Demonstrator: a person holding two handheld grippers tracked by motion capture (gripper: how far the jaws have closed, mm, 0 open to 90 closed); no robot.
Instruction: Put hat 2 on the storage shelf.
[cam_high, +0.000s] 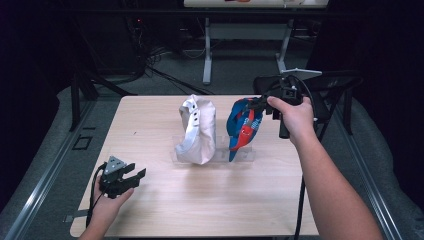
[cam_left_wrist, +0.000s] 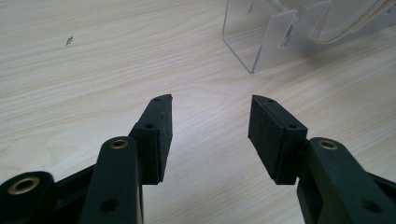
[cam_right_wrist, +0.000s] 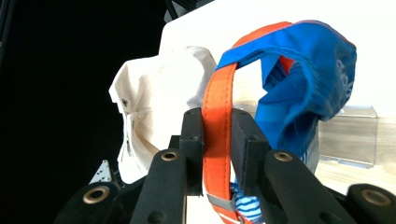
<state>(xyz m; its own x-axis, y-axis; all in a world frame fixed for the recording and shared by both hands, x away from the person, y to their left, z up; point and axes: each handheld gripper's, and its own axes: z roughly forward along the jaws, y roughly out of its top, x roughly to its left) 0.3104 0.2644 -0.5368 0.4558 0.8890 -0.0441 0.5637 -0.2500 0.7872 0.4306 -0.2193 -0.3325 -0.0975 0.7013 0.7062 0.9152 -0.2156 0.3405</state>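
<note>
The right gripper (cam_high: 259, 104) pinches the orange strap (cam_right_wrist: 217, 116) of the blue cap (cam_high: 242, 127), which stands upright over the clear rack (cam_high: 247, 155), while the left gripper (cam_high: 131, 176) rests well apart, half open and empty.

Room's pretty dark all around, only the table (cam_high: 150, 135) catches soft overhead light and throws faint shadows. The high view is kinda grainy and soft. Both gripper views blur up close, and the right one blows out white behind the blue cap (cam_right_wrist: 299, 74).
</note>
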